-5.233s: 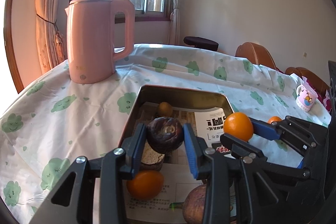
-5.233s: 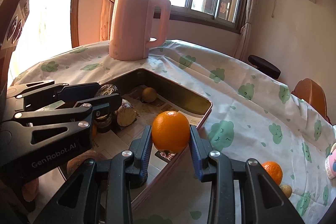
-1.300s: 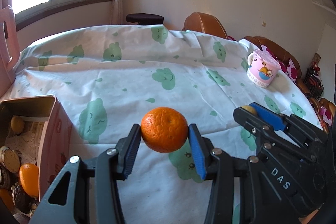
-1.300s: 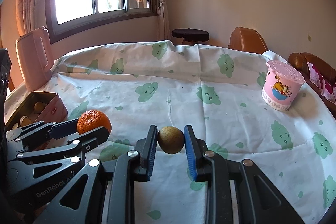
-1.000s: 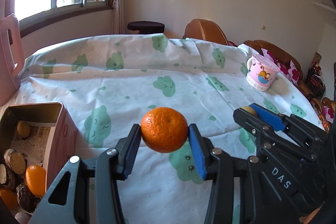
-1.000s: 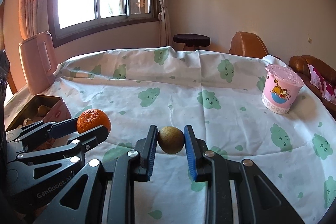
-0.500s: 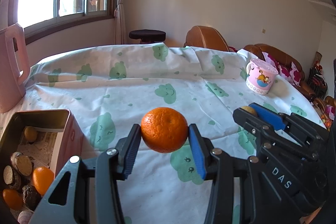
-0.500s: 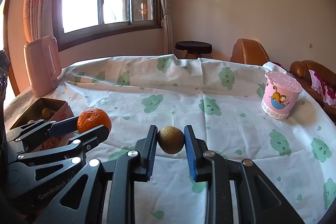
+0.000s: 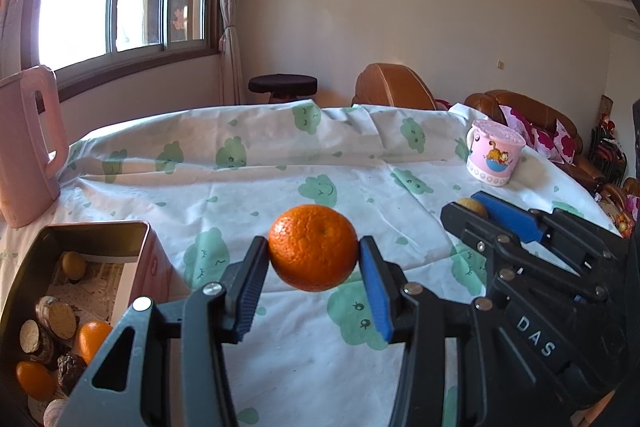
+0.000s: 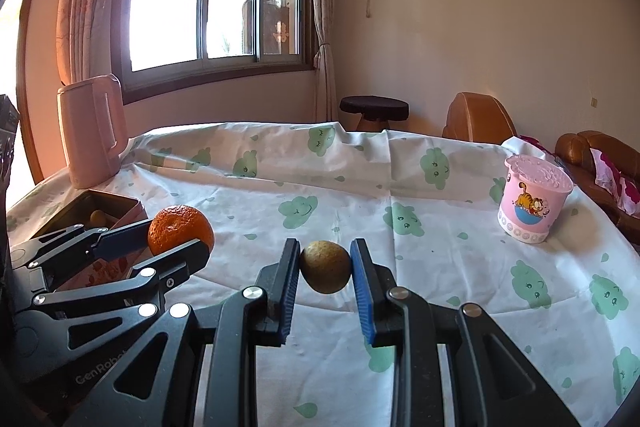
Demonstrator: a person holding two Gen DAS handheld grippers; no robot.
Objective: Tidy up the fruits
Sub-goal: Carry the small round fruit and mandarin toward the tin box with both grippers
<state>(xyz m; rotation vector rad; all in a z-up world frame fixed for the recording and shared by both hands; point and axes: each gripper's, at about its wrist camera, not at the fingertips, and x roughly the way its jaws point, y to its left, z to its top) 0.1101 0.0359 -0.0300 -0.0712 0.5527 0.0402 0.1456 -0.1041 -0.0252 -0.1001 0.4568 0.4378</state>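
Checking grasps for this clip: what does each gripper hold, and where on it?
Left gripper pinches an orange at opposite sides of its middle. Right gripper does the same with a small brownish fruit.

Dimpled glossy orange [image 9: 313,247], matt cloth tablecloth [image 9: 256,187], metal tin [image 9: 24,267], smooth plastic kettle [image 10: 92,137]

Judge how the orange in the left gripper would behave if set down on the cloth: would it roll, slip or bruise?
The orange is near-round, so it would probably roll on the tablecloth. Its pebbled peel likely grips the left gripper pads well, since it hangs between them unsupported. It looks firm, not dented by the jaws, so it is probably not fragile.
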